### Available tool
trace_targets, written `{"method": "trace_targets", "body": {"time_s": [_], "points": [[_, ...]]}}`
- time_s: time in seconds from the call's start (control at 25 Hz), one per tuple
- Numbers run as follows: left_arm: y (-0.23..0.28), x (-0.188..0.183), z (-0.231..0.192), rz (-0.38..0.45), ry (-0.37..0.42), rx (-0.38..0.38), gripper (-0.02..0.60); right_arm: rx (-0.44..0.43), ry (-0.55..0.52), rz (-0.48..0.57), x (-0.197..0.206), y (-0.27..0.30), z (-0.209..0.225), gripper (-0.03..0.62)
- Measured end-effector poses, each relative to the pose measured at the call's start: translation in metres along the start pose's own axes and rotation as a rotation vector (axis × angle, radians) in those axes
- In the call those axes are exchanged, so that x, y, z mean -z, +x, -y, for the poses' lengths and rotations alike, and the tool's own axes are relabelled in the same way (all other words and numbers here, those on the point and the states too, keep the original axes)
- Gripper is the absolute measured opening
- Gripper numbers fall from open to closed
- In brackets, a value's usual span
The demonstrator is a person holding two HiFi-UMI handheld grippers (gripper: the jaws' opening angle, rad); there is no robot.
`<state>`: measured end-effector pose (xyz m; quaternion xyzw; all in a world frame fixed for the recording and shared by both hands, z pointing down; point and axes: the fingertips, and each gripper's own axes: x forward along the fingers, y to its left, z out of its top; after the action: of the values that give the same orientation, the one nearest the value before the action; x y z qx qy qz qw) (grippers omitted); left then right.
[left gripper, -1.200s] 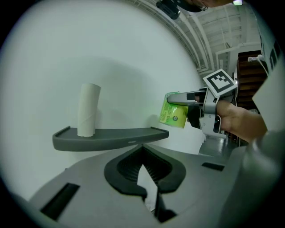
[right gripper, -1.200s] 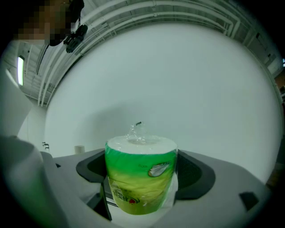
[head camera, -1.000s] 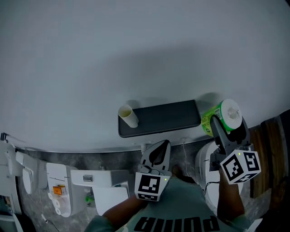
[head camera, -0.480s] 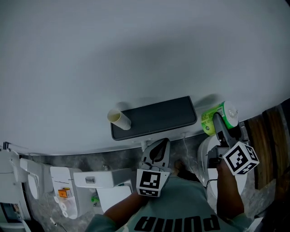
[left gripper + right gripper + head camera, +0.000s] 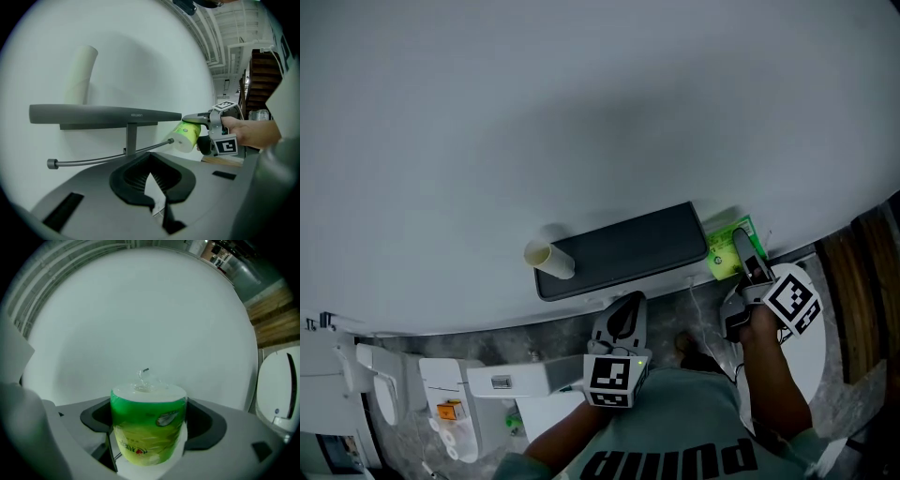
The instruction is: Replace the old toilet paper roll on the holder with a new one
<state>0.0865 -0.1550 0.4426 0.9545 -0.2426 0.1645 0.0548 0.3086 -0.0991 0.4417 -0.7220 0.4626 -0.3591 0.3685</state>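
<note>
right tongs: clamping wrapped roll | shelf: bears cardboard tube

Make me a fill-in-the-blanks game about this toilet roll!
The right hand-held gripper holds a new toilet roll in a ____ plastic wrapper.
The empty pale cardboard tube stands ____ the dark grey shelf.
The thin metal rod below that shelf carries ____ roll.
The ____ hand-held gripper pinches a white paper scrap.
Missing words: green, on, no, left.

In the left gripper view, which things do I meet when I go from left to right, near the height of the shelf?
Empty tube → shelf post → wrapped roll → hand.
</note>
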Motion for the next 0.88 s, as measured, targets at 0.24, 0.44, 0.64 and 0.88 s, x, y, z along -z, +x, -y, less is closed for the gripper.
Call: {"method": "trace_targets", "body": {"time_s": [0.24,0.44,0.64,0.88], "points": [[-0.006,0.003,-0.010,-0.003,-0.002,-0.029,0.005,-0.016,0.200,-0.025,0.020,0.014,0.010,0.448],[-0.012,0.005,-0.019,-0.003,-0.009,-0.053,0.005,-0.029,0.324,-0.010,0.024,0.020,0.015,0.448],[-0.017,0.006,-0.024,-0.005,-0.013,-0.062,0.005,-0.042,0.426,0.004,0.026,0.022,0.018,0.448],[-0.018,0.007,-0.027,-0.005,-0.015,-0.064,0.005,-0.078,0.503,-0.001,0.033,0.022,0.015,0.448]]}}
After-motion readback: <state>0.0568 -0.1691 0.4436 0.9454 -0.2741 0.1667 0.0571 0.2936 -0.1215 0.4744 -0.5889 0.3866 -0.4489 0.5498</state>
